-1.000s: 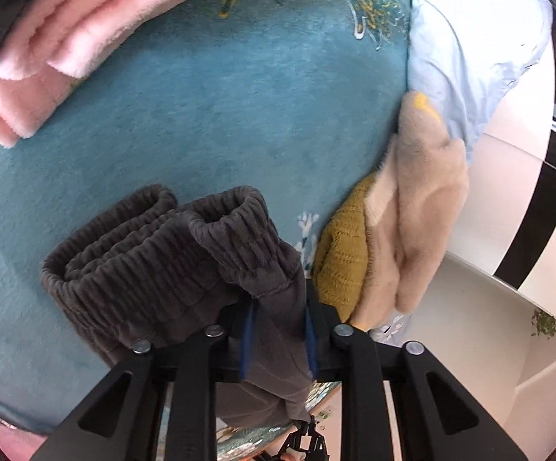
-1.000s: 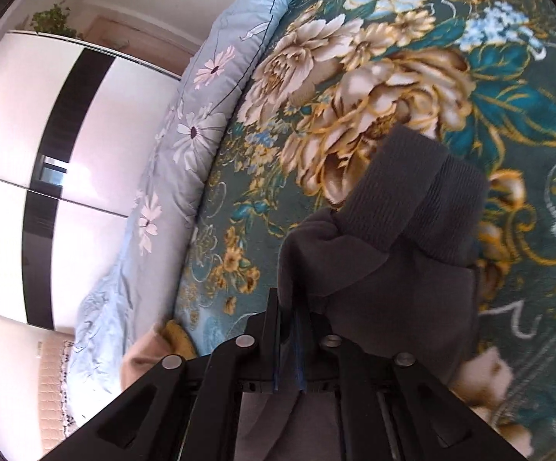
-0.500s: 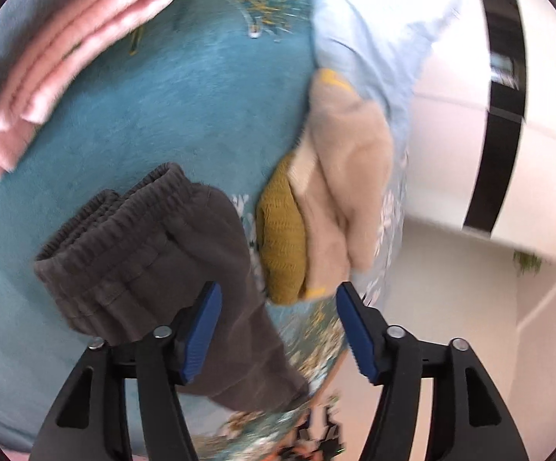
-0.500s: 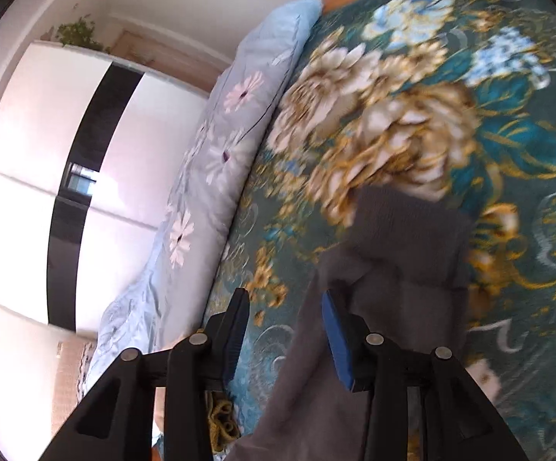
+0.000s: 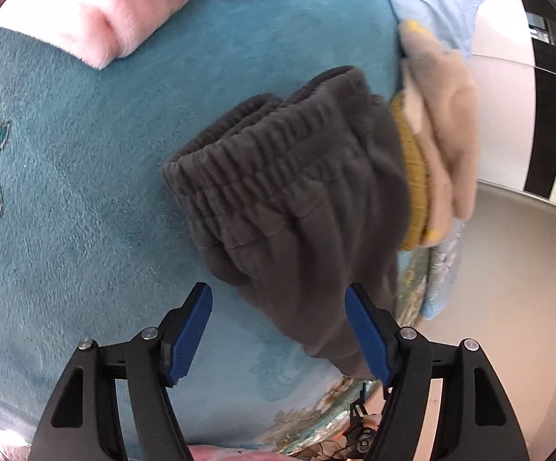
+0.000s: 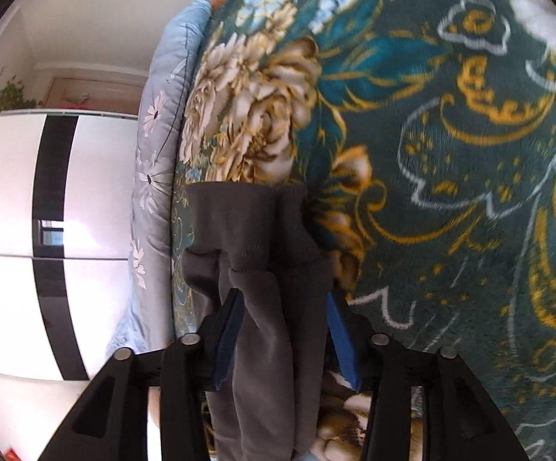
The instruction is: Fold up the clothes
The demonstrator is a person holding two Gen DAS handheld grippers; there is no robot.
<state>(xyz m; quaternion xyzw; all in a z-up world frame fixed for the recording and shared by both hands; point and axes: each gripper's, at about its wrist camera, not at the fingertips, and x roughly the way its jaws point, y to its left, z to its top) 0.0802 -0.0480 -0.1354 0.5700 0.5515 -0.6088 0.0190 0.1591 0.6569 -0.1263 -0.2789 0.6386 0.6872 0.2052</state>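
Dark grey sweatpants (image 5: pixel 297 176) lie on the teal floral blanket (image 5: pixel 66 192), ribbed waistband toward the pink pile. My left gripper (image 5: pixel 278 296) hovers over the fabric below the waistband; its jaws are opening wide, the blue pads clear of the cloth on the left and just over its edge on the right. In the right wrist view the cuff end of the pants (image 6: pixel 255 230) runs between the fingers of my right gripper (image 6: pixel 282 299). Those jaws are opening too, and the cloth hangs loosely in the gap without being pinched.
A folded pink fleece garment (image 5: pixel 97 11) lies at the top left. A beige and mustard garment (image 5: pixel 439 115) sits at the bed's edge by a light blue quilt (image 5: pixel 431 0). A white wardrobe with a black stripe (image 6: pixel 9 192) stands beyond the bed.
A second ago both grippers were shut on the grey pants. Both have since opened and let go, and the pants now rest on the blanket. Both views have rolled and shifted.
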